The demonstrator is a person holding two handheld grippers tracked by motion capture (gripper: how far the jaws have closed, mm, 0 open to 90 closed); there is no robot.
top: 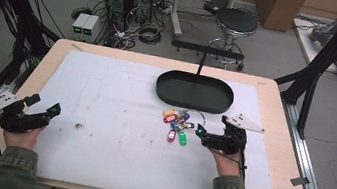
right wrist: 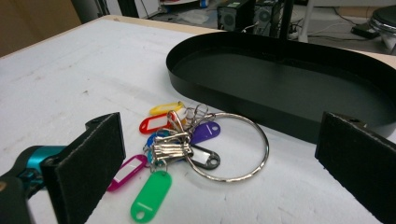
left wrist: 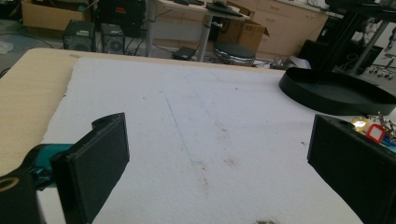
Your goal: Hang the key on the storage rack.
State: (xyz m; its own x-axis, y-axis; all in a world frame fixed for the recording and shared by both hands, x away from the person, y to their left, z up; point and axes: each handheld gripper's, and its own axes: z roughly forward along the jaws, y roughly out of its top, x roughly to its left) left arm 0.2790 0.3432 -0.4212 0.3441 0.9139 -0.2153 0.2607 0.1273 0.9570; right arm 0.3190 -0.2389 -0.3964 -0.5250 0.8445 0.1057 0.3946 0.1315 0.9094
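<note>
1. Bunch of keys [right wrist: 187, 144] with coloured tags and a large metal ring [right wrist: 233, 147] lying on the white-covered surface [top: 102, 115], just in front of the black oval tray [top: 194, 92] and apart from it; in the high view, bunch [top: 178, 125] just left of the right tool [top: 211, 136]
2. Step in hand, judged: closing the right tool on the bunch for a lift, probably toward the tray
3. Best done by aiming at the dense knot where the small rings gather rather than at a single loose tag; a tag alone likely to swing and slip; thin big ring likely to slide between flat pads
4. Worth lowering until the pads nearly brush the surface, then closing squarely across the knot; a slow lift to keep the dangling tags from catching on the tray rim [right wrist: 224, 100]
5. Right tool [right wrist: 219, 163]: spread wide, nothing between the pads, touching neither keys nor tray; bunch lying between and ahead of the two black pads in the right gripper view
6. Left tool [top: 43, 106]: held low near the left edge of the surface, well apart from the keys; spread wide in the left gripper view [left wrist: 219, 163], holding nothing, only bare white cover ahead of it
</note>
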